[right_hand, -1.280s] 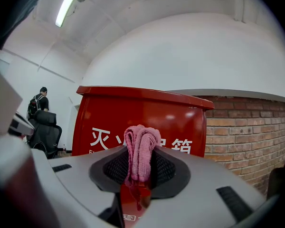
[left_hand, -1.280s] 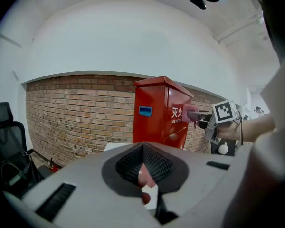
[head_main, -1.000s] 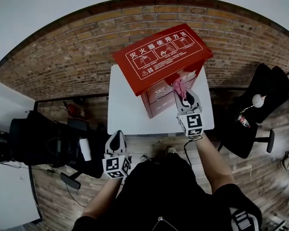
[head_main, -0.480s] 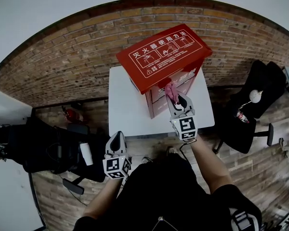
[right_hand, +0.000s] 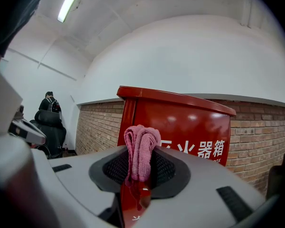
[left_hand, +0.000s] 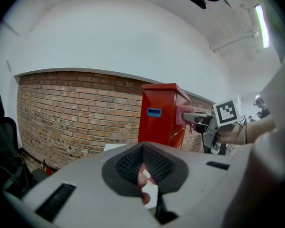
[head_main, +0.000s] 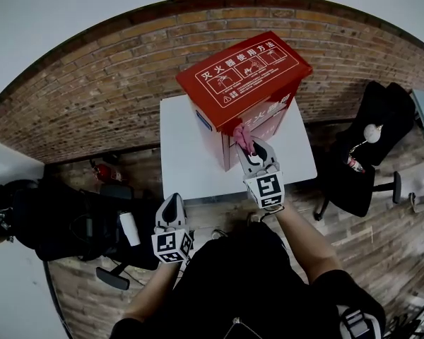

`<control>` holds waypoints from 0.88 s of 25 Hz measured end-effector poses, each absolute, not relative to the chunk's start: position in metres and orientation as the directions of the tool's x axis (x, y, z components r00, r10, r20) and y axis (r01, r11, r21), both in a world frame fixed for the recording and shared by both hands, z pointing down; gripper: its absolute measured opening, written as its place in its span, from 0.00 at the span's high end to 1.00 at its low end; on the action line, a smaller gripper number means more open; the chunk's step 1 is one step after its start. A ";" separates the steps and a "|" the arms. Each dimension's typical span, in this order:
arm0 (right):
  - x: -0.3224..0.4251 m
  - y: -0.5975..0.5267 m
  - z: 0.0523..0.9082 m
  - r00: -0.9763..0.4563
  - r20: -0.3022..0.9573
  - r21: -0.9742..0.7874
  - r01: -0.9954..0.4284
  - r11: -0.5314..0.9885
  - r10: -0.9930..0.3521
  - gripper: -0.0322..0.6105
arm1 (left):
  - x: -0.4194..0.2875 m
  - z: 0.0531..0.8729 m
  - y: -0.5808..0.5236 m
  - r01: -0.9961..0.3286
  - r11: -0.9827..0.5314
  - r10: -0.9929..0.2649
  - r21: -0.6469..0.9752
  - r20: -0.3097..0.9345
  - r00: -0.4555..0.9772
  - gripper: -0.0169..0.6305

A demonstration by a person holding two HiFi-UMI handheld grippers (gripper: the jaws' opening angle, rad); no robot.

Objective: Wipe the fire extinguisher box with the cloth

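Soft pink folded cloth point(right_hand: 141, 148) is pinched tight between the right gripper point(right_hand: 140, 172) fingers. It's judged light and limp, best held mid-fold. The red metal fire extinguisher box point(right_hand: 180, 137) is sat right ahead of the fingertips, probably rigid and slick. "器箱" can be read on the front, "灭火器使用方法" on the lid point(head_main: 244, 69). The left gripper point(left_hand: 145, 184) is closed up, nothing held.

My red fire extinguisher box point(head_main: 244, 76) stands upright, white lettering on its sloped lid. The folded pink cloth point(right_hand: 141, 151), pinched in my right gripper point(head_main: 251, 150), presses against its front left edge.
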State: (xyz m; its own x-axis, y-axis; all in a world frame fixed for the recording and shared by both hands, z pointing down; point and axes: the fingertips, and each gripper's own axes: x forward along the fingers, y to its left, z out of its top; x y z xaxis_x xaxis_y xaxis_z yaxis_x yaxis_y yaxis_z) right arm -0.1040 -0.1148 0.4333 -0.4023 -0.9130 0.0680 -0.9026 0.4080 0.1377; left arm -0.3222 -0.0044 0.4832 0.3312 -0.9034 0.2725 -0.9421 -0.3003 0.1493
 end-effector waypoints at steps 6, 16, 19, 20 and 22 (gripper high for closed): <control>-0.127 -0.105 0.430 -0.413 0.070 0.132 -0.898 0.419 -0.908 0.78 | -0.337 0.491 0.002 -0.938 -0.306 -0.896 0.161 0.283 0.341 0.93; -0.140 -0.099 0.436 -0.404 0.067 0.129 -0.903 0.409 -0.912 0.78 | -0.346 0.496 0.001 -0.929 -0.327 -0.888 0.174 0.281 0.365 0.93; -0.141 -0.098 0.442 -0.396 0.067 0.127 -0.907 0.402 -0.916 0.78 | -0.348 0.499 0.000 -0.929 -0.325 -0.887 0.175 0.284 0.364 0.93; -0.141 -0.098 0.445 -0.395 0.068 0.125 -0.908 0.401 -0.916 0.78 | -0.349 0.499 0.000 -0.930 -0.325 -0.888 0.174 0.284 0.363 0.93; -0.141 -0.098 0.452 -0.394 0.078 0.124 -0.908 0.401 -0.916 0.78 | -0.350 0.500 -0.002 -0.931 -0.321 -0.890 0.171 0.282 0.359 0.93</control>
